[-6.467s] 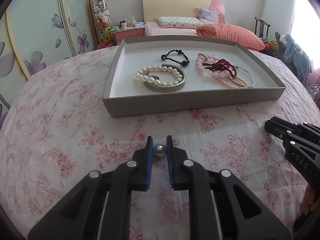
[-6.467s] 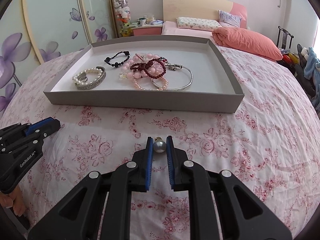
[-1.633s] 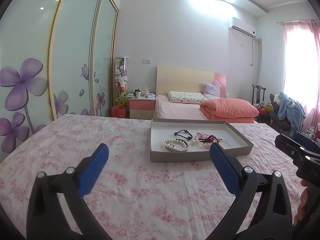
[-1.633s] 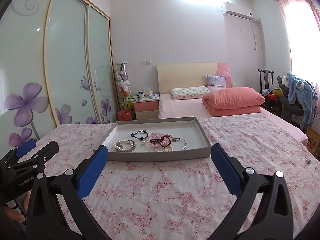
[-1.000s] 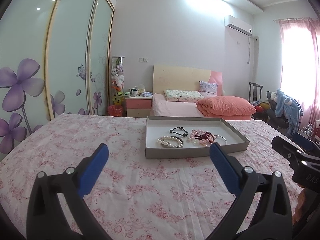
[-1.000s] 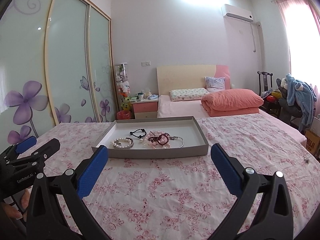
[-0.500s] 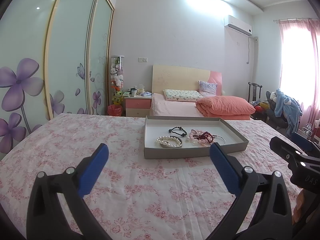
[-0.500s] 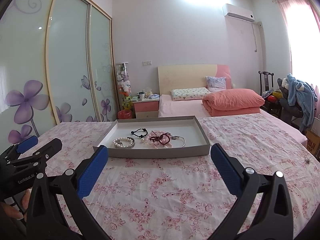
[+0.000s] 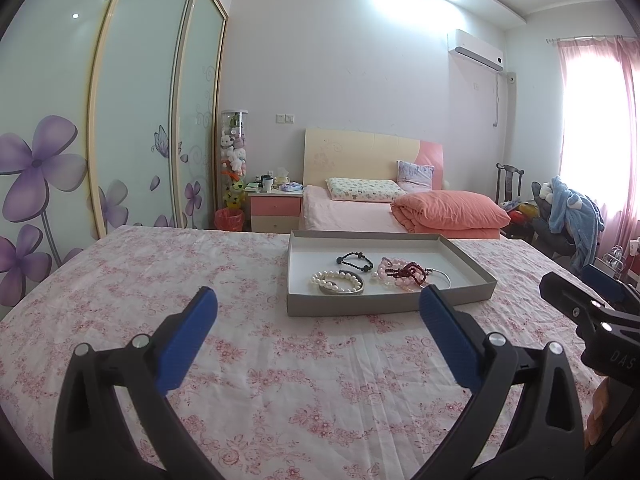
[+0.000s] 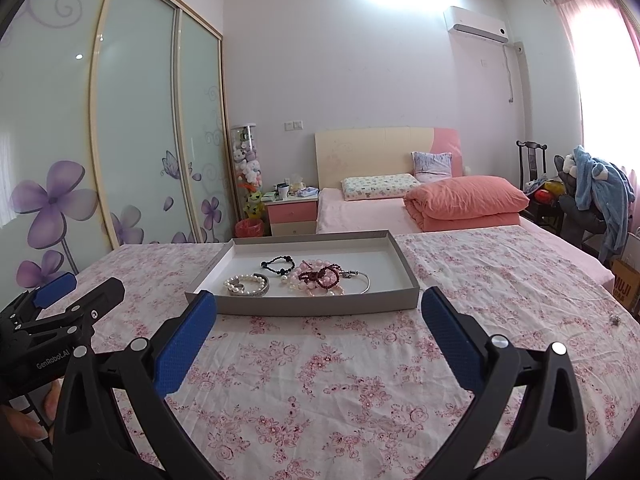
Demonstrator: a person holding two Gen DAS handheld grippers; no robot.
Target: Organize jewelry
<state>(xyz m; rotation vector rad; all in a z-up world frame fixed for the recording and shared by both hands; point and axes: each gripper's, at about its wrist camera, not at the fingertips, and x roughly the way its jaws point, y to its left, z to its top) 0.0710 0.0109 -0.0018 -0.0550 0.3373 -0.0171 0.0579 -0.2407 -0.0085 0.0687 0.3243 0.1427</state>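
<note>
Jewelry point(image 9: 380, 274) in tray point(image 9: 390, 304) on bedspread point(image 9: 280, 352)

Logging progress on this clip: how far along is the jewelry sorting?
Done: bracelets lie in the gray tray, among them a pearl bracelet and a black bead bracelet. In hand: nothing; left tongs and right tongs are open. Left: a small piece on the bedspread.

A floral bedspread point(image 9: 120, 280), orange duvet point(image 9: 450, 210) and flower-printed wardrobe doors point(image 10: 132, 120) fill the room.
</note>
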